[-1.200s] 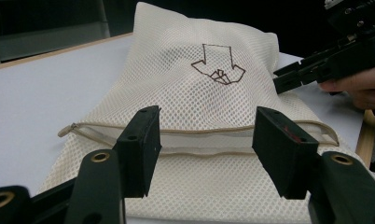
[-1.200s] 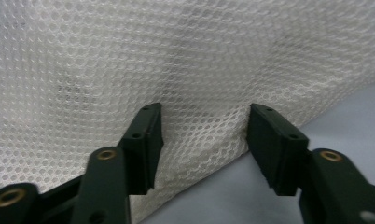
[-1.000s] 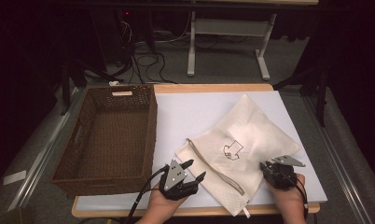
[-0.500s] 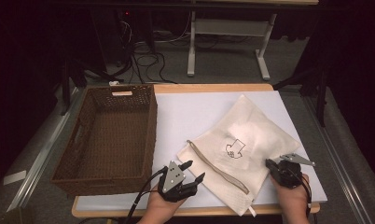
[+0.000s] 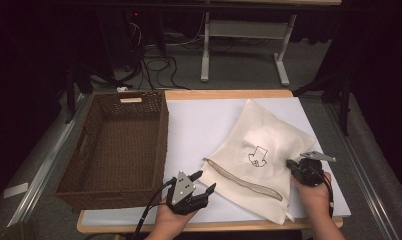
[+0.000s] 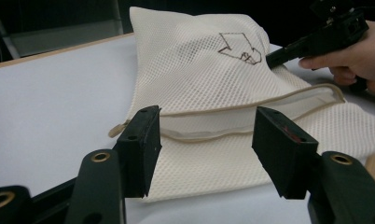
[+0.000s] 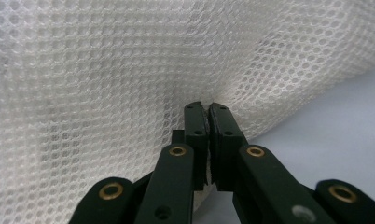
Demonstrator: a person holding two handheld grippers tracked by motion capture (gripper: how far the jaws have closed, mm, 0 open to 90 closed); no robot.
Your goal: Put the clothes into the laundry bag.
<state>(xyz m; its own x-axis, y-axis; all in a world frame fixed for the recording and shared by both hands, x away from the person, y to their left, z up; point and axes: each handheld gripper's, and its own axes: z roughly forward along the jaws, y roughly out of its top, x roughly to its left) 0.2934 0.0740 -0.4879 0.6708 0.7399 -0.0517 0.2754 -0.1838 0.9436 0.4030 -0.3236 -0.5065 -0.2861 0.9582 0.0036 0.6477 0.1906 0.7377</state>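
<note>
White mesh laundry bag [image 5: 261, 155] lies flat on the white-topped table [image 5: 199, 125], right of the brown wicker basket [image 5: 119, 150], zipper edge toward the person. Right gripper [image 5: 293, 166] has just closed its jaws and pinches the bag's right edge, mesh bunched at the tips. Left gripper [image 5: 203, 182] sits near the zipper's left end, jaws apart, nothing between them, not touching the bag.
</note>
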